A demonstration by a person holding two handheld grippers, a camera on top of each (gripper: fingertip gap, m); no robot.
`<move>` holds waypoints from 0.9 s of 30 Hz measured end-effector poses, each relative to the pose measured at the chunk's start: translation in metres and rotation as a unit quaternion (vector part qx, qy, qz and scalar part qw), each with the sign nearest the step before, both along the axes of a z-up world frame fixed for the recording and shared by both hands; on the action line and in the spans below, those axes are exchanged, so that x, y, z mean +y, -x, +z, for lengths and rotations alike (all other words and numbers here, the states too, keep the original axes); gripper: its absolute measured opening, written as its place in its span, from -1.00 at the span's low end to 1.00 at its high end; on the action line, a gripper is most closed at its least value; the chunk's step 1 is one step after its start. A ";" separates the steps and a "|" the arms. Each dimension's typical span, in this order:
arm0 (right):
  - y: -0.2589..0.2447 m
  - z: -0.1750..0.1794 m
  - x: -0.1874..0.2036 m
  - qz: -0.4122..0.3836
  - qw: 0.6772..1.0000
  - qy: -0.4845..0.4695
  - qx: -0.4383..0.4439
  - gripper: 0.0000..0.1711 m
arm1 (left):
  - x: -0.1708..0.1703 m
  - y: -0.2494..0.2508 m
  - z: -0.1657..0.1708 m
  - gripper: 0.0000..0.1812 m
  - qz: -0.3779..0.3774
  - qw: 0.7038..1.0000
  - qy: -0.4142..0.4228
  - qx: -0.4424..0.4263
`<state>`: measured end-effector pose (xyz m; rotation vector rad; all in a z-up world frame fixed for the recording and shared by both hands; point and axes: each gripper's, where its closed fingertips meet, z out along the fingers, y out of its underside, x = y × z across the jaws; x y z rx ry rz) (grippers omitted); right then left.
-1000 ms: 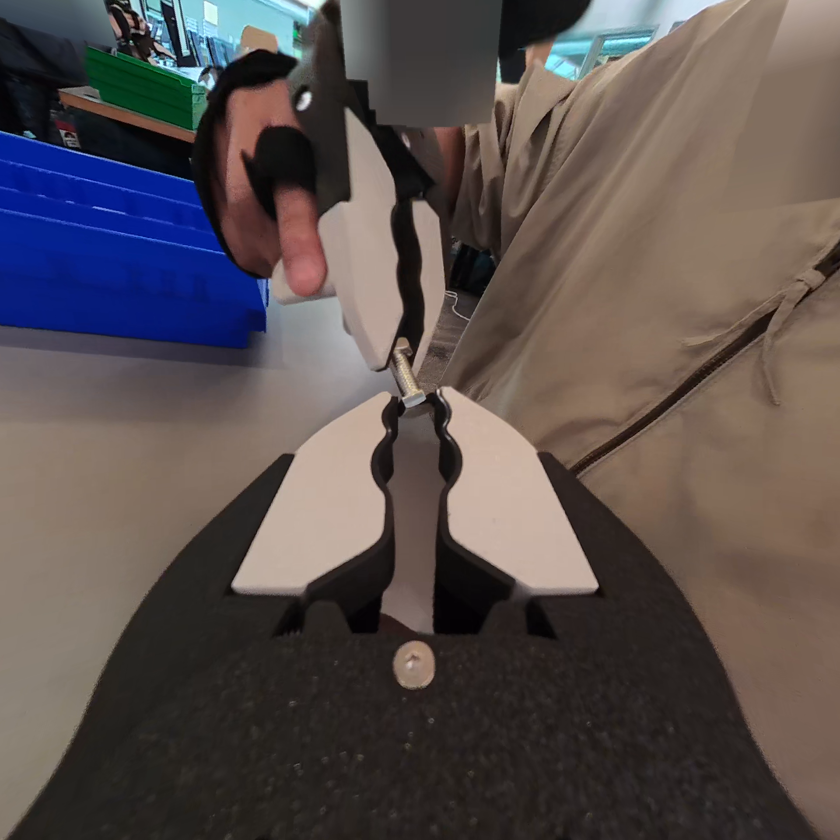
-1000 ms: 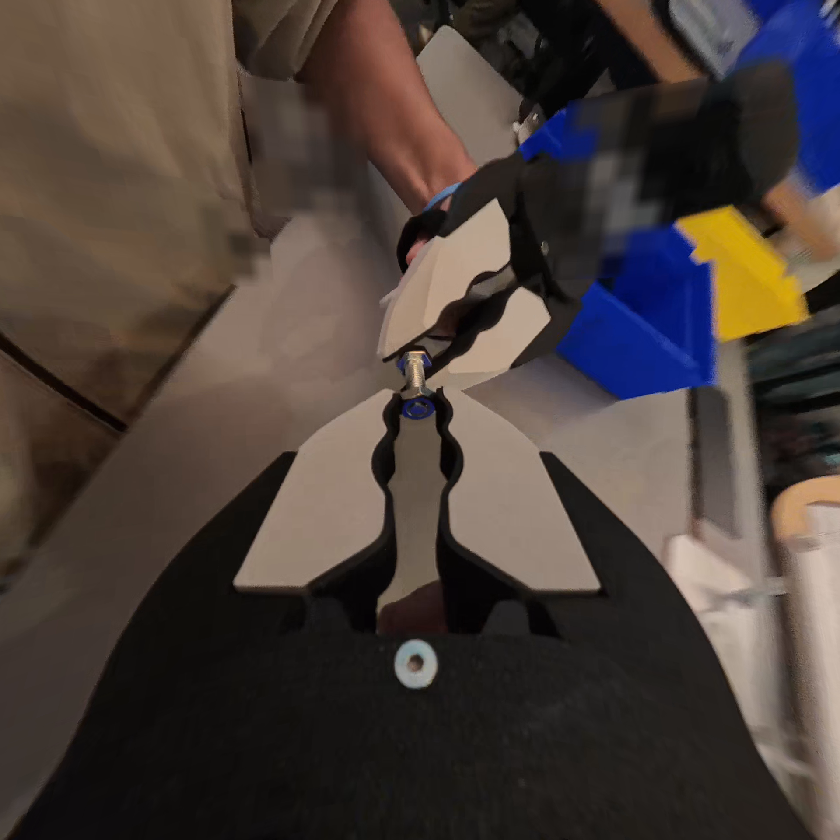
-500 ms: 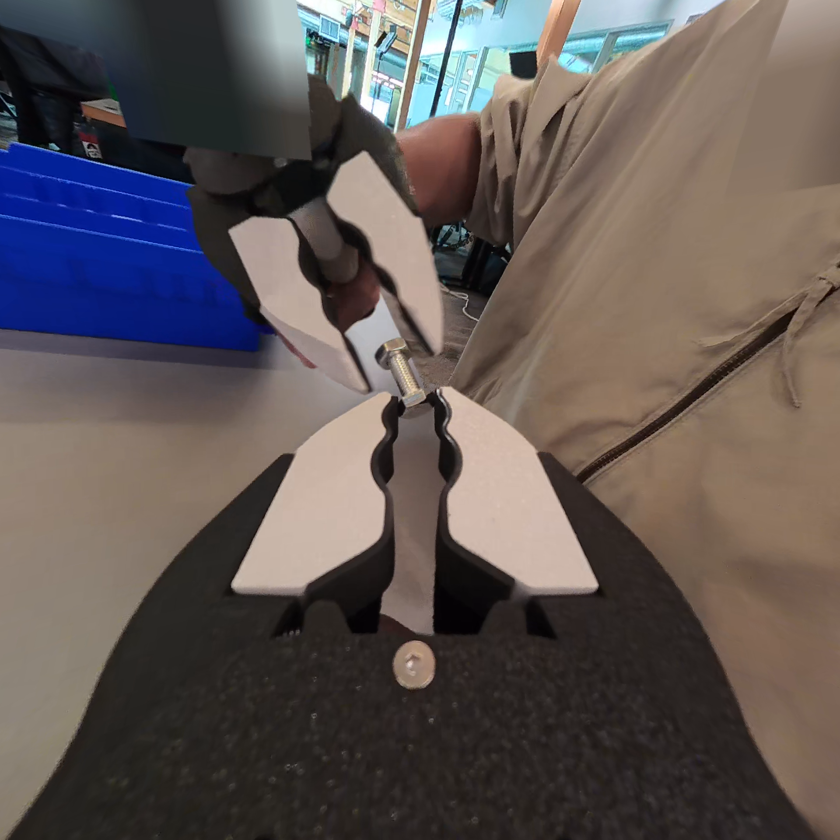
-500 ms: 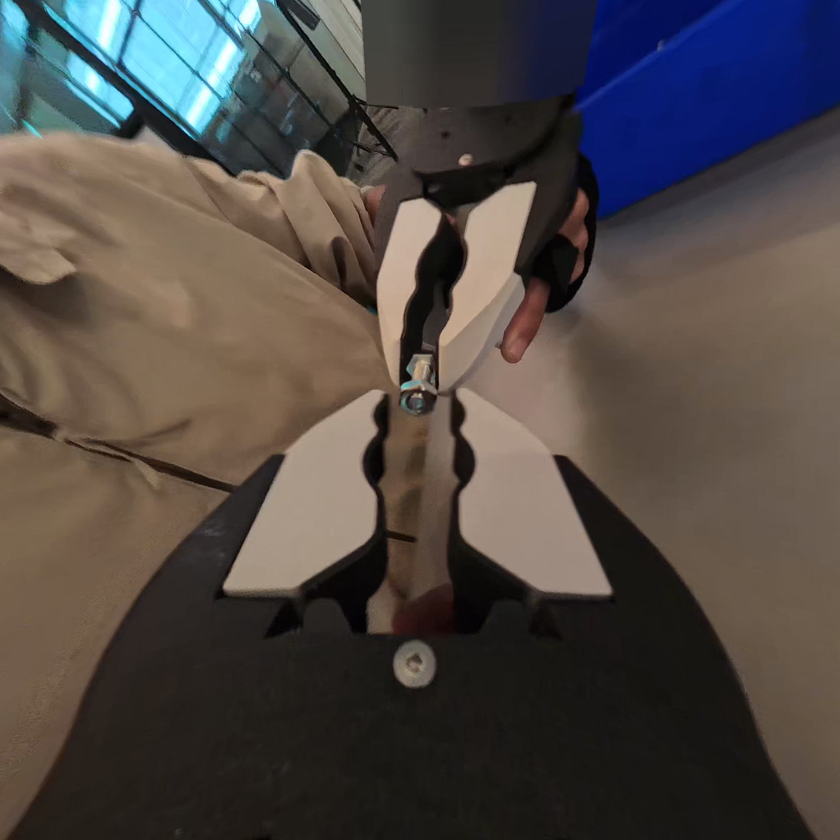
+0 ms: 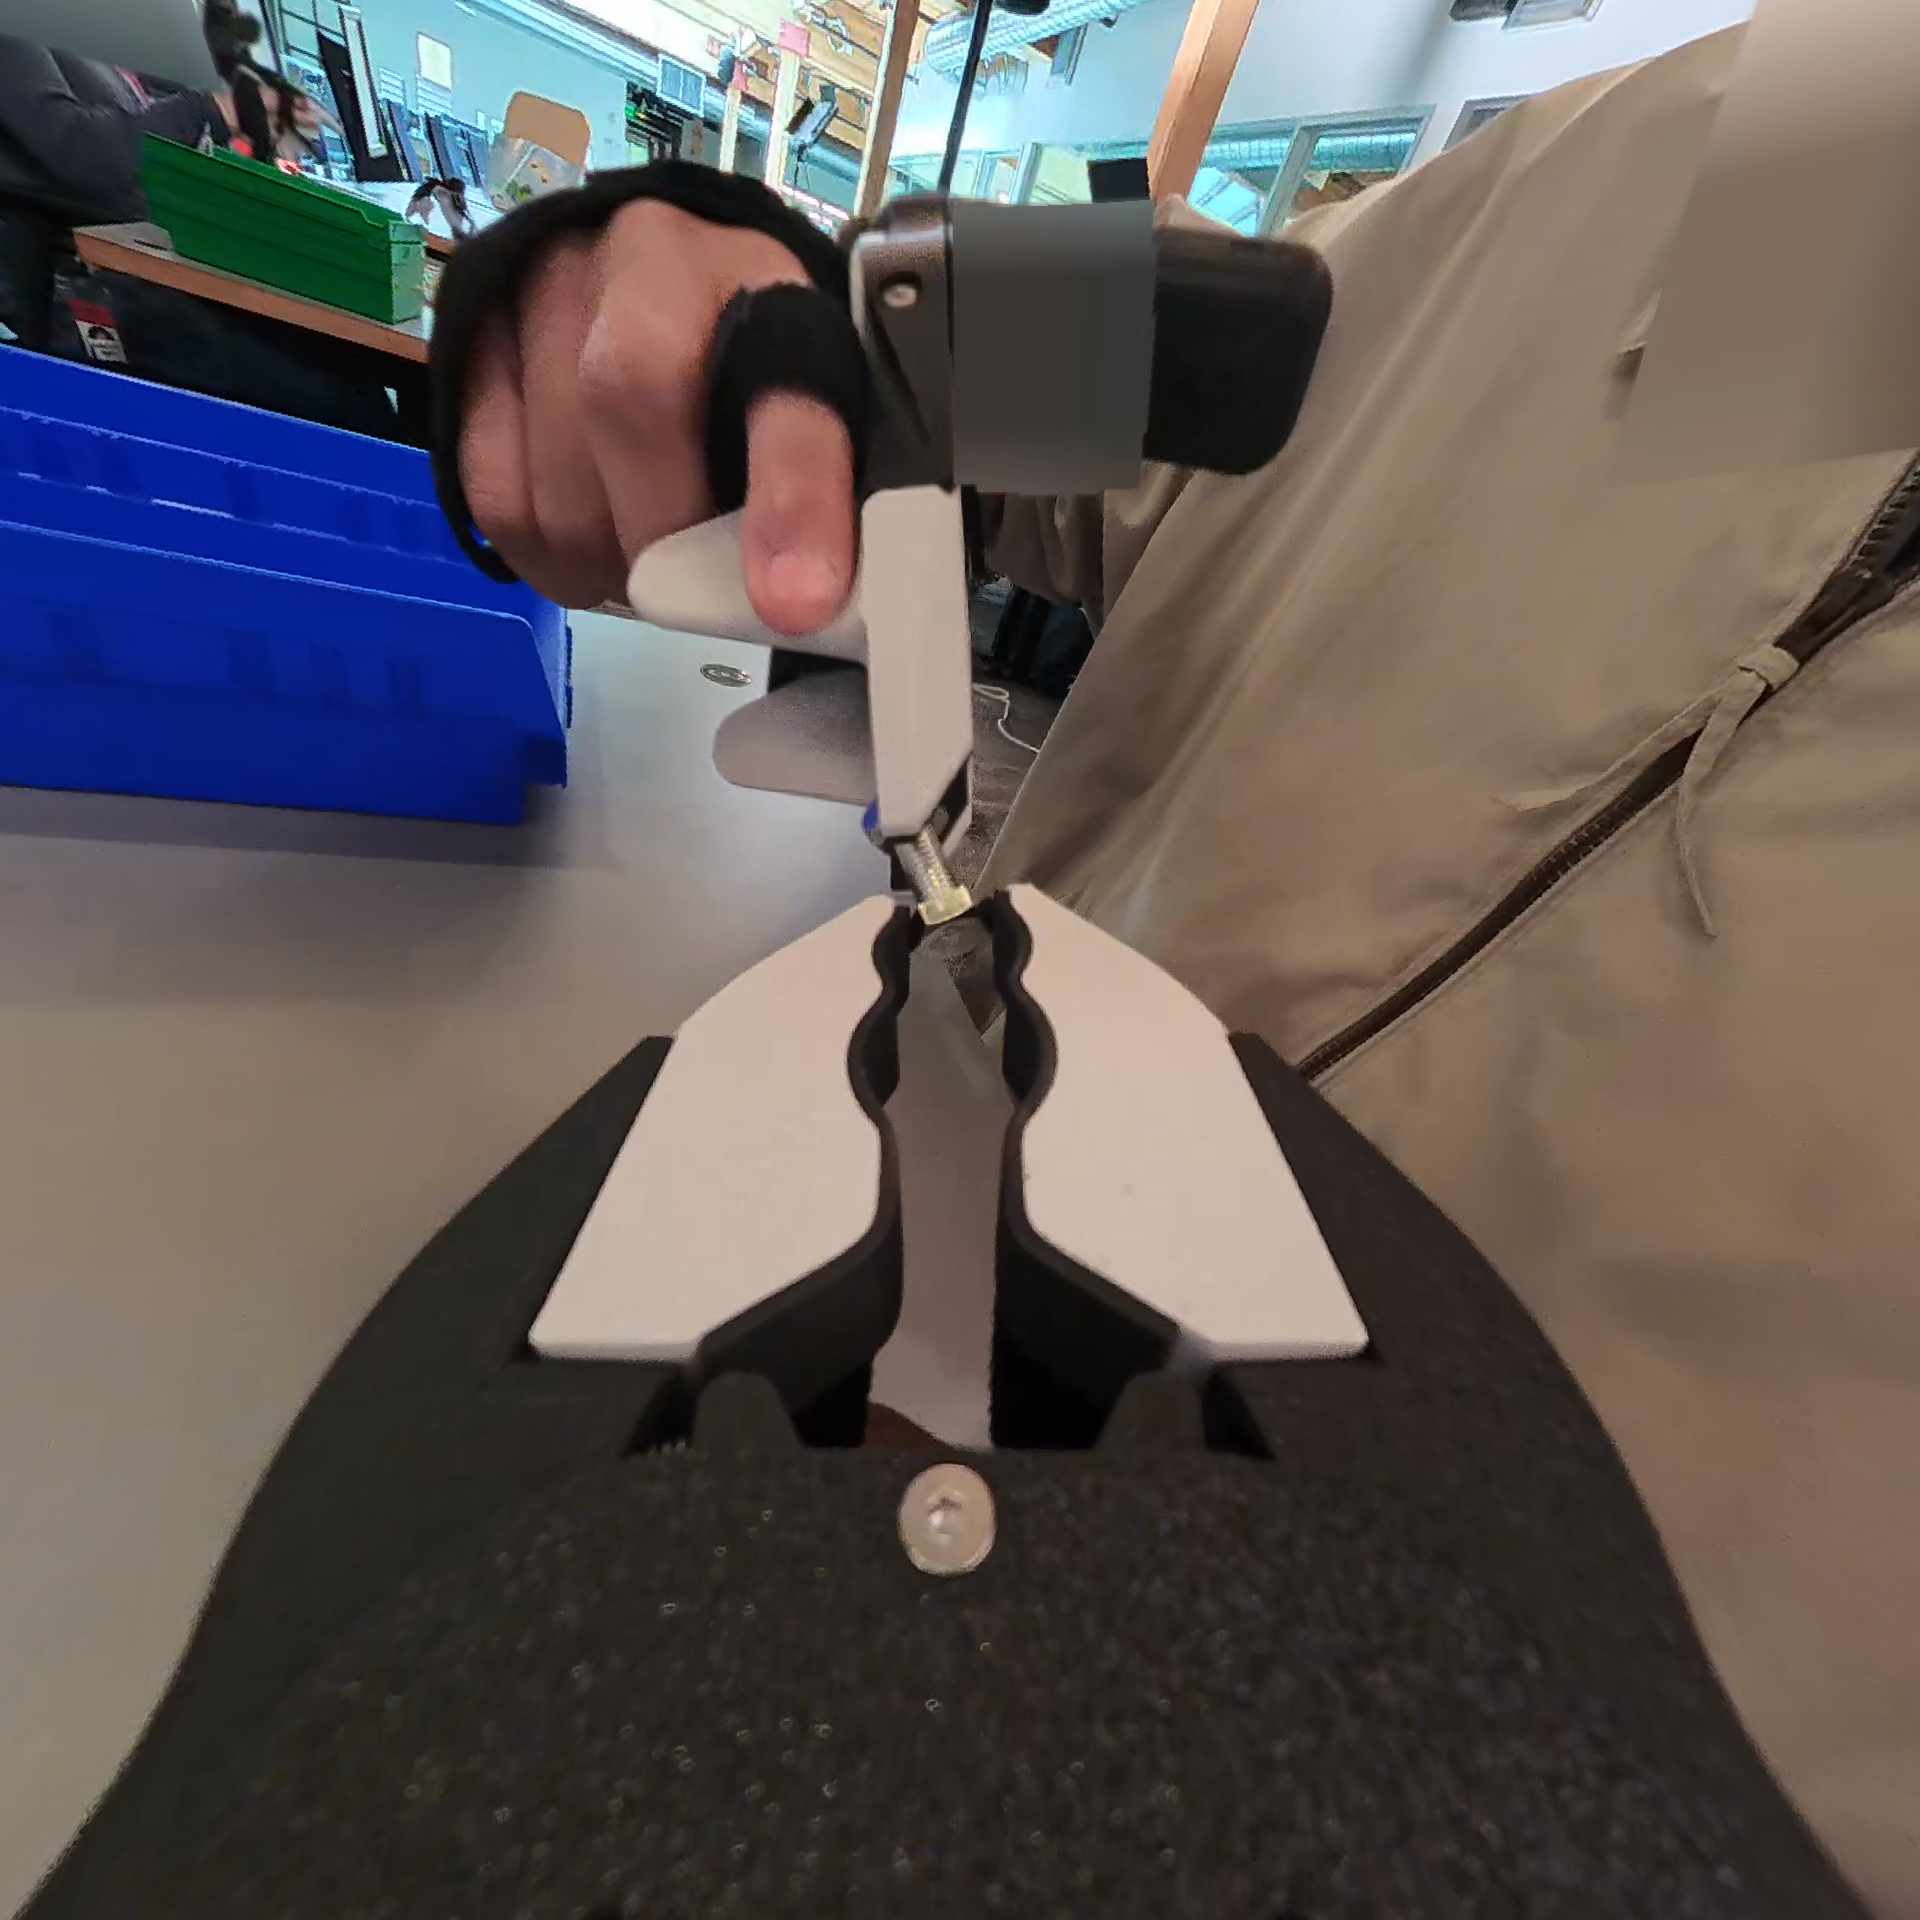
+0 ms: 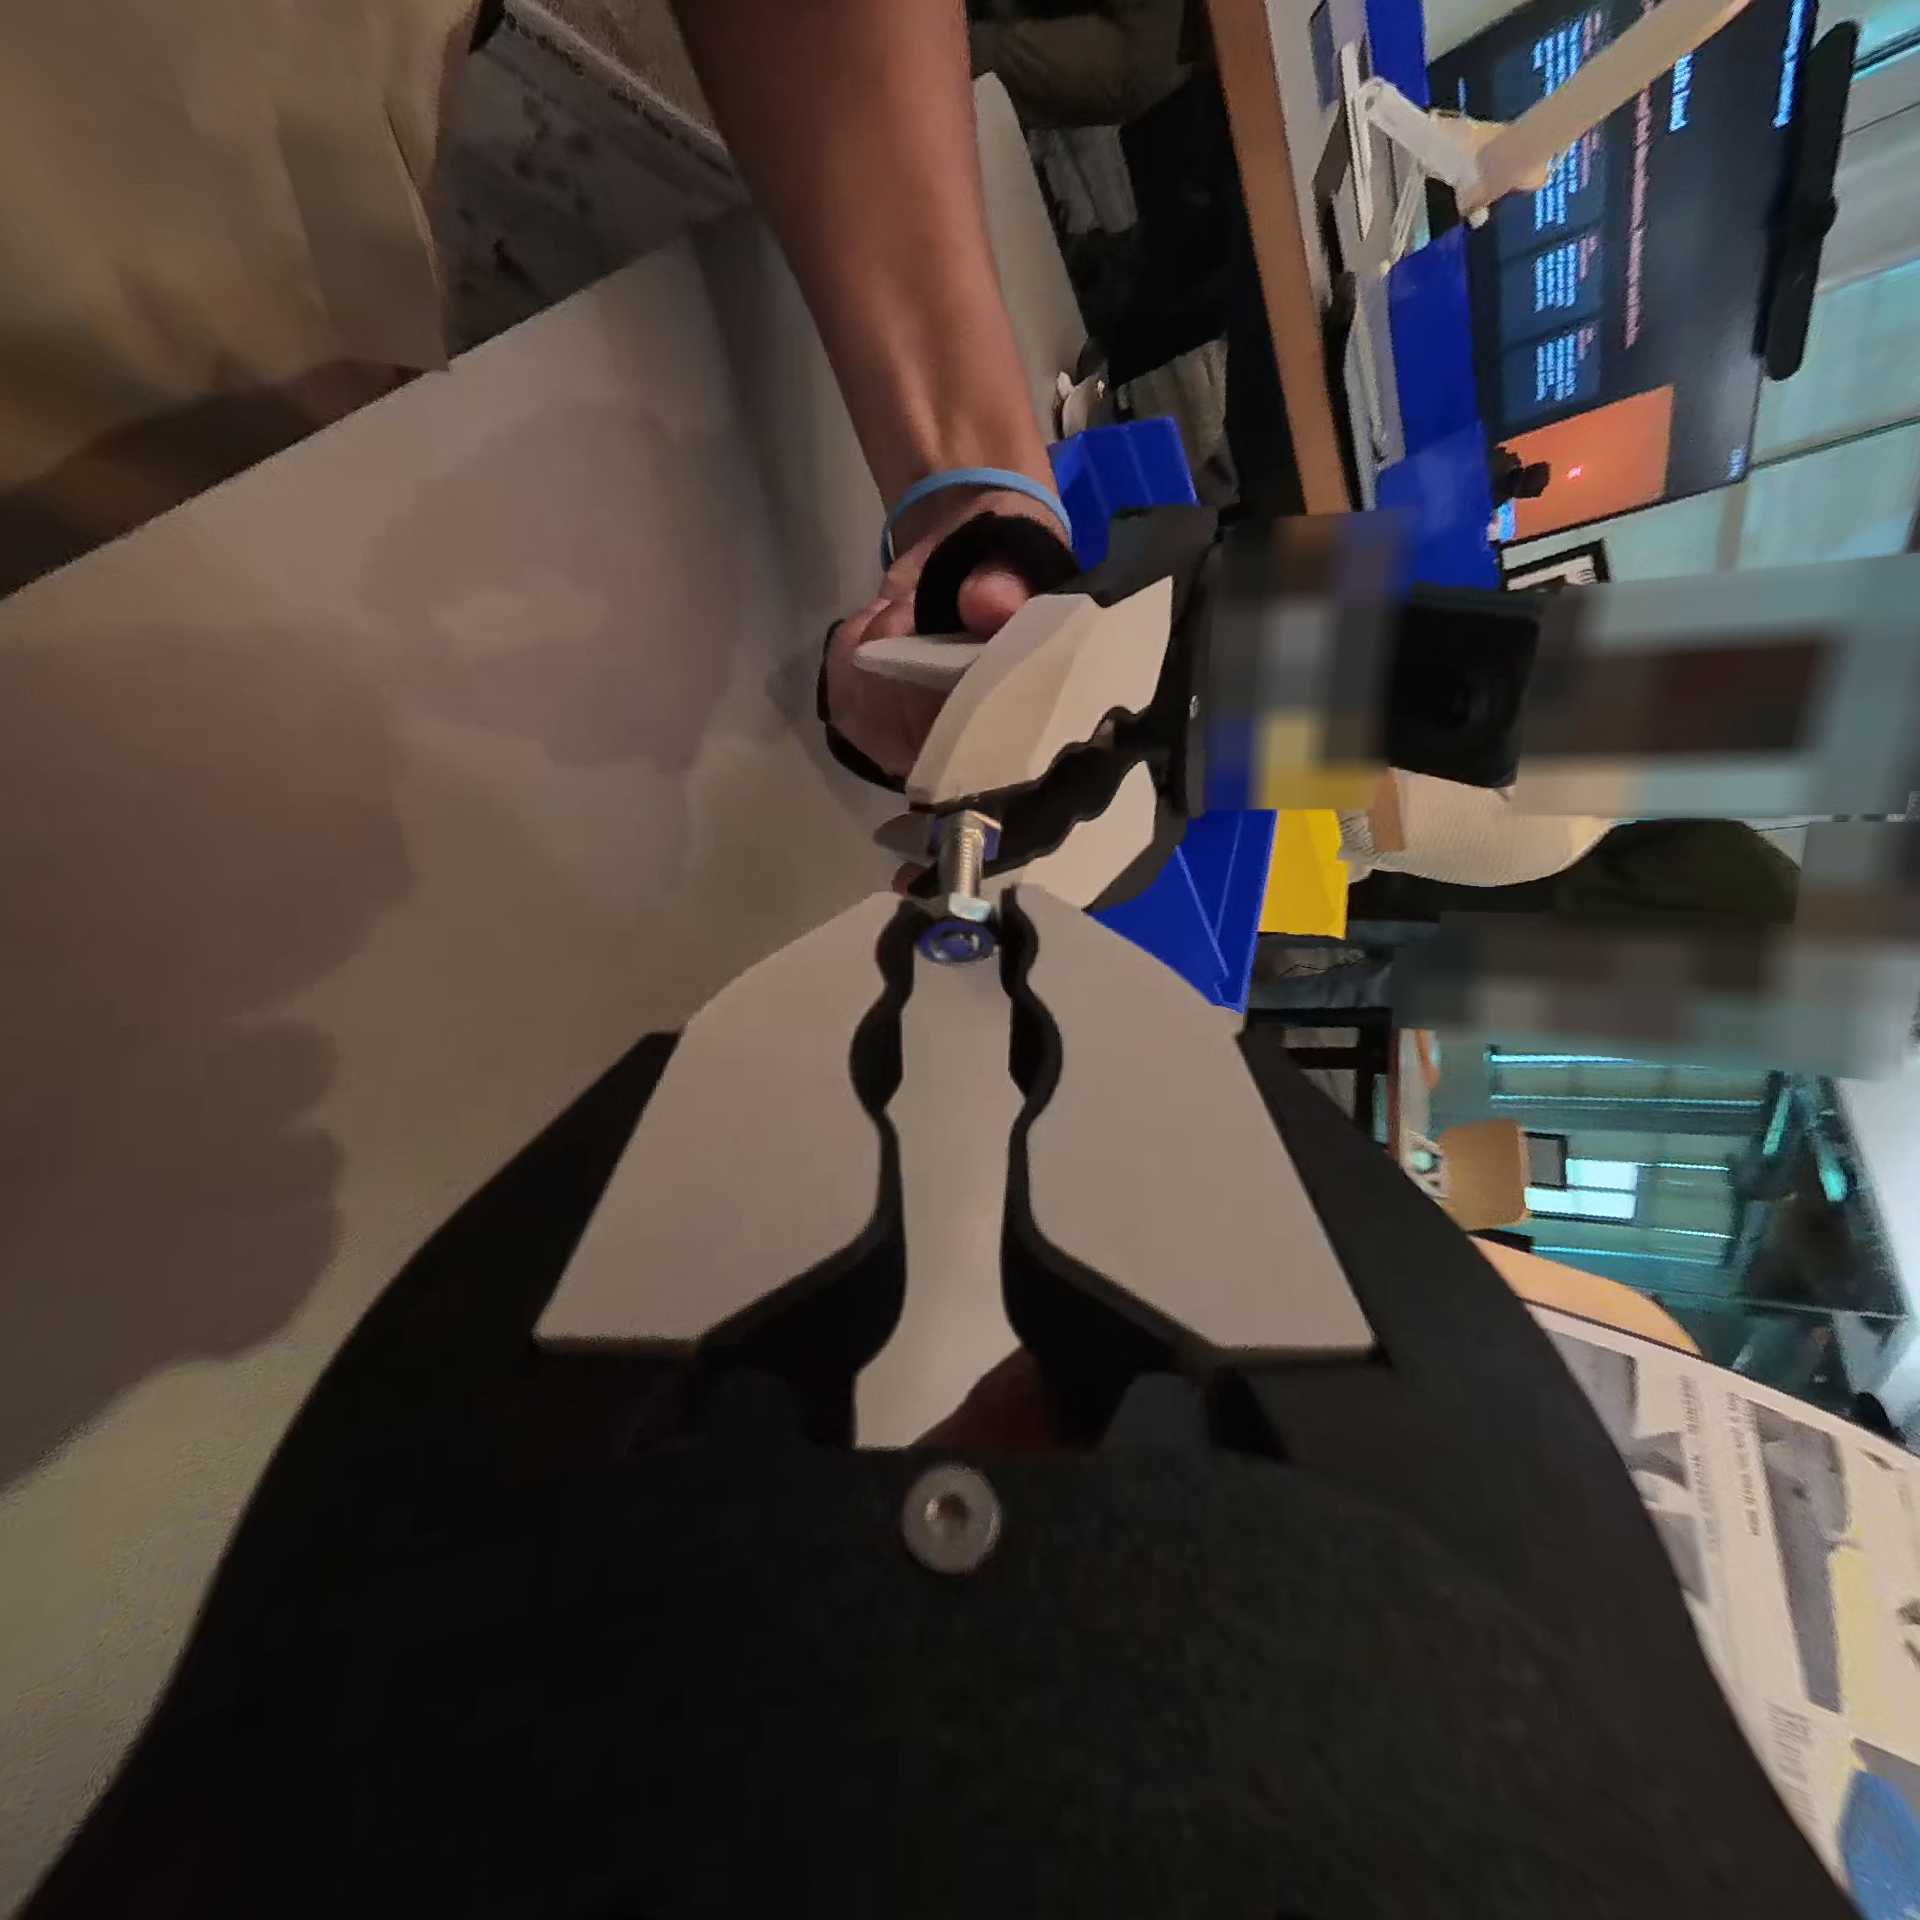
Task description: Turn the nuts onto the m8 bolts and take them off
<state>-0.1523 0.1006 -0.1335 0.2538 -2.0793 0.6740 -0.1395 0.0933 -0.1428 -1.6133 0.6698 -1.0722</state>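
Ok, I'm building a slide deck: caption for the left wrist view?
Left gripper and right gripper each pinch one end of a short bolt above the grey table.

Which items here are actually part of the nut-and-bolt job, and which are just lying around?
In the job:
- bolt, held between both grippers
- blue-ringed nut
- left gripper, shut on the bolt
- right gripper, shut on the nut

Lying about:
- blue bins
- green bins
- yellow bin
- printed sheet
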 end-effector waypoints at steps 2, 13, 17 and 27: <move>-0.001 0.000 0.000 -0.009 0.999 0.026 -0.043 -0.82 | 0.000 0.000 0.000 -0.84 0.005 1.000 0.000 0.002; -0.006 -0.007 -0.005 -0.103 0.777 0.388 -0.485 -0.83 | 0.003 0.006 -0.001 -0.84 0.027 0.999 -0.010 0.021; -0.006 -0.006 -0.005 -0.103 0.650 0.479 -0.581 -0.83 | 0.005 0.008 -0.001 -0.84 0.035 0.999 -0.014 0.029; 0.002 -0.004 0.015 -0.087 0.968 0.205 -0.114 -0.38 | 0.003 0.013 0.008 -0.84 0.039 0.999 -0.020 0.006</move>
